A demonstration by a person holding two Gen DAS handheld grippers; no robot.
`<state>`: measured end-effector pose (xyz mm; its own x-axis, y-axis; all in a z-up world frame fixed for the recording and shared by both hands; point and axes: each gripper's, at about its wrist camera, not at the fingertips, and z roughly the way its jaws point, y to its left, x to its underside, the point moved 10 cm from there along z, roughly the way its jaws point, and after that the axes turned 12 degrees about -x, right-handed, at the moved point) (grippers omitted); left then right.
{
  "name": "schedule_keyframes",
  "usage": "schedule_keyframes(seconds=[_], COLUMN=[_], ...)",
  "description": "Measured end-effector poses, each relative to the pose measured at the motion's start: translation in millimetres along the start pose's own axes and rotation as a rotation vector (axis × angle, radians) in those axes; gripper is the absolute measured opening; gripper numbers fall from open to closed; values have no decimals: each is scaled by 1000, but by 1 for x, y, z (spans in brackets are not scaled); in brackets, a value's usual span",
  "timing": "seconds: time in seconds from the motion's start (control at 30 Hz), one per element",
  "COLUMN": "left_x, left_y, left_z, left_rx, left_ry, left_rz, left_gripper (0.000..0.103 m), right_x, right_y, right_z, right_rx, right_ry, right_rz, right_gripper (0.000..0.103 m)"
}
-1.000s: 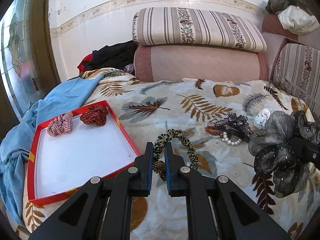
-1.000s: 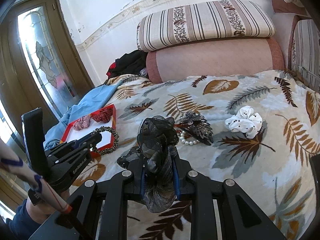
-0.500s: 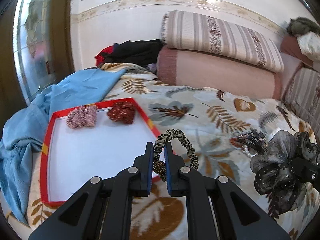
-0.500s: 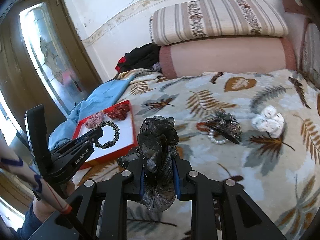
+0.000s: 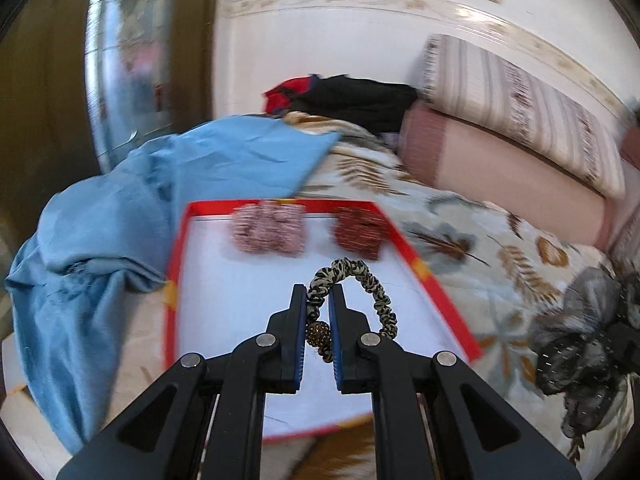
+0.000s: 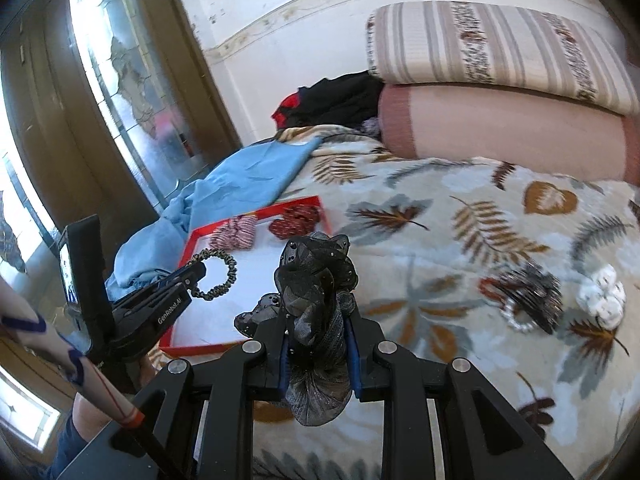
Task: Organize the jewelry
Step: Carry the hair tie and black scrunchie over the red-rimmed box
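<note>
Surface: bed with a leaf-print blanket (image 6: 460,216), blue cloth (image 5: 120,216) bunched at its left edge. A red-rimmed tray (image 5: 436,284) with a white floor sits on the blanket beside the cloth; a pink checked scrunchie (image 5: 268,228) and a dark red scrunchie (image 5: 360,232) lie at its far end. Left gripper (image 5: 318,300) is clamped on a leopard-print hair tie (image 5: 372,284), held above the tray floor. Right gripper (image 6: 316,344) is closed on a black tulle scrunchie (image 6: 316,280), just right of the tray. On the blanket further right: a pearl-and-bead cluster (image 6: 524,296) and a white scrunchie (image 6: 604,296). Striped pillow (image 6: 492,52) on a pink bolster (image 6: 500,132) against a white wall; glass-panelled door (image 6: 132,80) at left.
</note>
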<state>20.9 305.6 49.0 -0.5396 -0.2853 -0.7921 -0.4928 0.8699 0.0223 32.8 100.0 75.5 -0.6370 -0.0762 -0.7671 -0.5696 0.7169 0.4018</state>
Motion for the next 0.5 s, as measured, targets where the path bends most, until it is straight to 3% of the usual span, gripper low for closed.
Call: schedule_keyframes(seconds=[0.2, 0.5], left_x=[-11, -19], left_y=[41, 54], left_z=[27, 70], left_rx=[-65, -91], left_ry=[45, 130], left_rz=[-61, -103], left_gripper=[10, 10], right_x=[-19, -40], right_y=[20, 33], right_z=[30, 92], right_rx=[-33, -60], right_ry=[17, 73], right_rz=[-20, -9], right_gripper=[24, 25])
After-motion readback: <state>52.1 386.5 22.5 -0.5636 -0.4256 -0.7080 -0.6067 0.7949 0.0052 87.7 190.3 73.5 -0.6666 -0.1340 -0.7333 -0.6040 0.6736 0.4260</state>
